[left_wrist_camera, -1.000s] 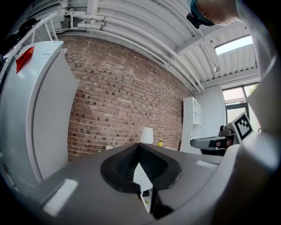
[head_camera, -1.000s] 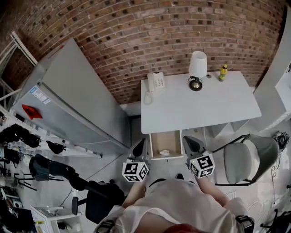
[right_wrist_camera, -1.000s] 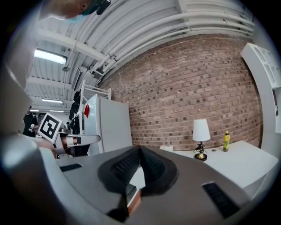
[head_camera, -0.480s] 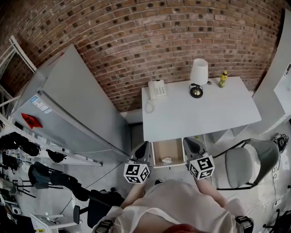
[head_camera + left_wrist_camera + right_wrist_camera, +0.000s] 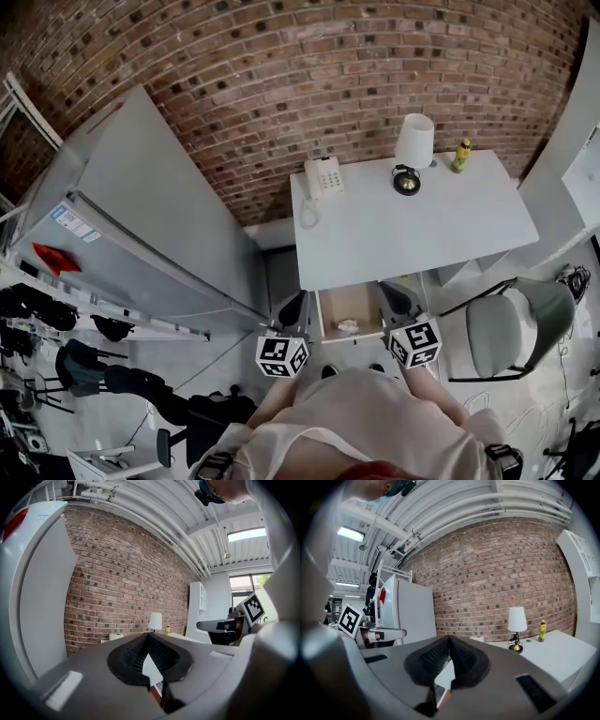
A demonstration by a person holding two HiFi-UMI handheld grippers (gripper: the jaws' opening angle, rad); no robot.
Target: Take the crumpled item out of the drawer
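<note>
The drawer is open, the crumpled item lies inside between the left gripper and right gripper, both pressed together and empty; extraction is not yet done.

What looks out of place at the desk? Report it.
The drawer under the white desk stands pulled open, and a pale crumpled item lies loose in its front part, like litter. Nothing else stands out.

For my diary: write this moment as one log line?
drawer: open | crumpled item: in drawer | left gripper: shut, empty | right gripper: shut, empty
</note>
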